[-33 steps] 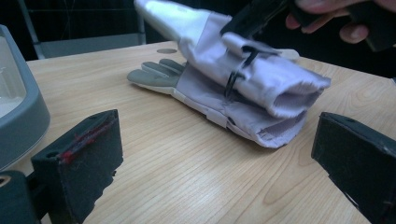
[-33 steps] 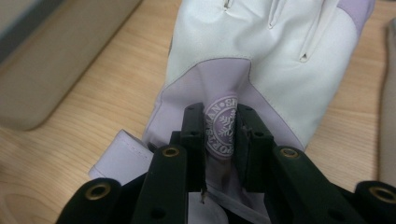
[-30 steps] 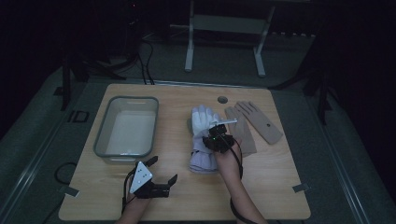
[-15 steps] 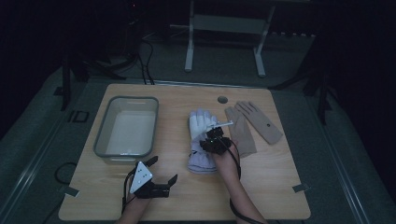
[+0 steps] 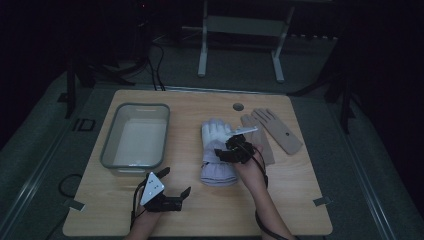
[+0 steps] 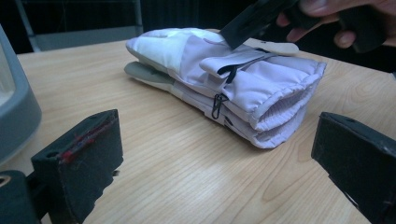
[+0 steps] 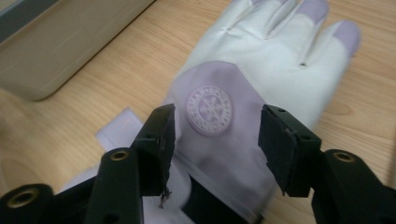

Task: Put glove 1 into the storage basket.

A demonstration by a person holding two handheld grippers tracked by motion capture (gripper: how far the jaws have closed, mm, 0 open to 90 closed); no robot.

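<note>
A pair of pale lilac-and-white padded gloves (image 5: 216, 152) lies stacked near the middle of the wooden table (image 5: 300, 195), fingers pointing away from the person and ribbed cuffs toward the near edge. In the left gripper view the upper glove sits squarely on the lower one, a black strap and a small clip at the wrist. A round embossed badge (image 7: 209, 108) marks the back of the top glove.

The right gripper (image 5: 234, 150) hovers over the wrist of that stack, its jaws spread apart on either side of the badge and closed on nothing; whether they touch the fabric cannot be told. The hand (image 5: 250, 167) behind it reaches in from the near edge.

Just right of the stack, two flat tan gloves (image 5: 277, 131) lie side by side, the nearer one close to the lilac pair. A small round hole (image 5: 238, 107) sits near the far edge.

To the left, well apart from the gloves, stands a grey rectangular tub (image 5: 111, 150), a bare strip of wood between them.

The left gripper (image 5: 175, 192) rests low near the front edge, jaws wide open and empty, open wood between it and the cuffs.
</note>
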